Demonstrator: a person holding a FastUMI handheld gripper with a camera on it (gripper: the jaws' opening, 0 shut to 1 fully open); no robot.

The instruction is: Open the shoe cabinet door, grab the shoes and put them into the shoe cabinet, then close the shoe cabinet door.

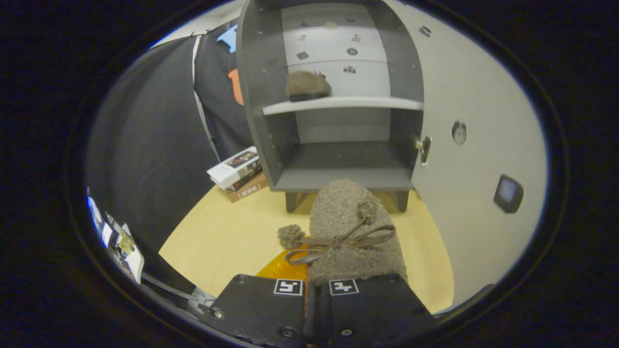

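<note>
Black fingers (pixel 290 309) of the gripper (pixel 316 309) sit pressed close together, pinching the rear of a fuzzy brown shoe (pixel 355 232). The shoe juts ahead of the fingers, toe toward the cabinet (pixel 333 96), its ribbon bow (pixel 338 241) and pompoms on top. An orange item (pixel 285 266) lies under it, on the pale wood floor (pixel 227 232). Beyond, the grey cabinet stands with its door (pixel 474 145) swung open to the right. Lower compartment holds nothing visible. A second brown shoe (pixel 307 86) rests on the upper shelf (pixel 343 104). Left of the cabinet, stacked books (pixel 239 173) lie on the floor.
</note>
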